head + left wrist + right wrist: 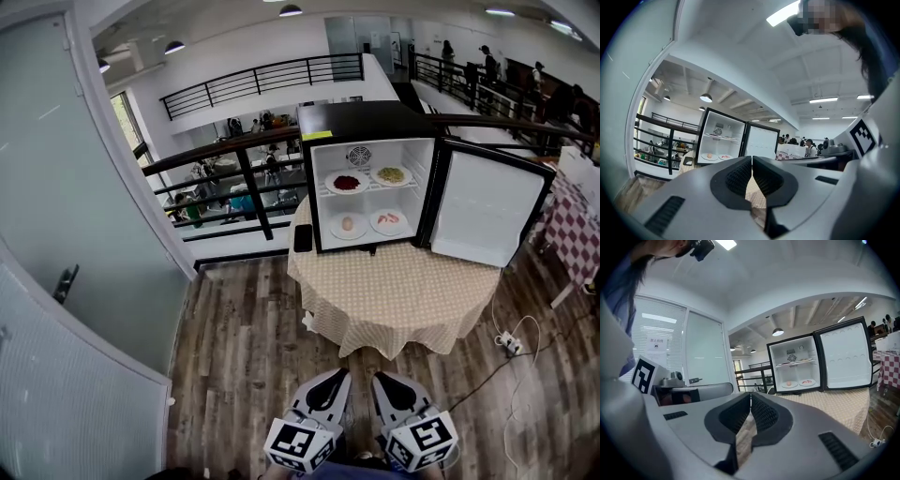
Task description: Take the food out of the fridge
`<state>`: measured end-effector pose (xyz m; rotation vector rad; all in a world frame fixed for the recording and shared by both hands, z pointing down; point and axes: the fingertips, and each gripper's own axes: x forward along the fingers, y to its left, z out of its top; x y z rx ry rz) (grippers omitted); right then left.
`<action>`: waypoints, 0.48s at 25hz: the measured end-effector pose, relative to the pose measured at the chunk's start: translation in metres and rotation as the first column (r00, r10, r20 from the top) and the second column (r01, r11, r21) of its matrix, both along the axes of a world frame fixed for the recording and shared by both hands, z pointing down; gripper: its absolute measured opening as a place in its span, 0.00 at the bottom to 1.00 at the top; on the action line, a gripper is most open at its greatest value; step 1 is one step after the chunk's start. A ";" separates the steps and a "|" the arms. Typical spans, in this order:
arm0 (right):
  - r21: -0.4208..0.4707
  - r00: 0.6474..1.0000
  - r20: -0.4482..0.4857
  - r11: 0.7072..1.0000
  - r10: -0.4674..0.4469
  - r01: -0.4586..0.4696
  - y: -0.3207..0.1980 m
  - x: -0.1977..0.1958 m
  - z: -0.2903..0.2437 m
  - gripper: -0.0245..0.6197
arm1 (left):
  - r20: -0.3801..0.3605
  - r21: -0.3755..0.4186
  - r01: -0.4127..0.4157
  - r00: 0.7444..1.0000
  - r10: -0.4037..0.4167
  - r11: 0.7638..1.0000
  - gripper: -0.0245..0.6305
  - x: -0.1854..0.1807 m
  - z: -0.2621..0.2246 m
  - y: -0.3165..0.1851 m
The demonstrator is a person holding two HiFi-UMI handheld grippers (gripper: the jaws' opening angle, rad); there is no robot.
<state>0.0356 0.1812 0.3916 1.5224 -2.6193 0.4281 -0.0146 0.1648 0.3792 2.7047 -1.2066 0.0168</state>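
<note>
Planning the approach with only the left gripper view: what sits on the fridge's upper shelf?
Observer: Two plates: a plate of dark red food on the left, a plate of yellowish food on the right.
Operator: Is the right gripper free?
Observer: The right gripper is shut, jaws together, nothing held.
Operator: Anything on the floor?
Observer: A white power strip lies on the floor right of the table, off the straight line to the fridge.
</note>
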 end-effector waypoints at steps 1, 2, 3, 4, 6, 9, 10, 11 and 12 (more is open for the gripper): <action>-0.005 1.000 -0.001 1.000 0.004 -0.004 -0.008 -0.001 0.000 0.06 | -0.002 0.000 -0.005 1.000 0.005 1.000 0.06 -0.001 0.000 -0.010; -0.010 1.000 -0.002 1.000 0.010 -0.010 -0.017 -0.002 0.000 0.06 | -0.003 0.001 -0.012 1.000 0.012 1.000 0.06 -0.002 -0.001 -0.020; -0.015 1.000 -0.002 1.000 0.016 -0.017 -0.026 -0.003 0.001 0.06 | -0.003 0.002 -0.020 1.000 0.020 1.000 0.06 -0.002 -0.001 -0.030; -0.020 1.000 -0.002 1.000 0.023 -0.023 -0.036 -0.004 0.002 0.06 | -0.002 0.002 -0.028 1.000 0.028 1.000 0.06 -0.003 -0.001 -0.040; -0.027 0.999 -0.003 0.999 0.036 -0.037 -0.056 -0.005 0.005 0.06 | -0.004 -0.002 -0.041 0.999 0.041 0.999 0.06 -0.004 0.000 -0.061; -0.037 0.999 -0.006 0.998 0.051 -0.051 -0.088 -0.010 0.010 0.06 | -0.016 -0.011 -0.061 0.998 0.061 0.998 0.06 -0.007 0.004 -0.095; -0.041 0.998 -0.007 0.998 0.056 -0.057 -0.098 -0.012 0.011 0.06 | -0.017 -0.011 -0.069 0.997 0.069 0.998 0.06 -0.008 0.004 -0.107; -0.046 0.998 -0.007 0.997 0.063 -0.063 -0.107 -0.013 0.012 0.06 | -0.017 -0.008 -0.077 0.997 0.076 0.997 0.06 -0.009 0.004 -0.117; -0.050 0.998 -0.005 0.996 0.070 -0.070 -0.117 -0.014 0.013 0.06 | -0.016 -0.004 -0.085 0.996 0.085 0.996 0.06 -0.010 0.003 -0.128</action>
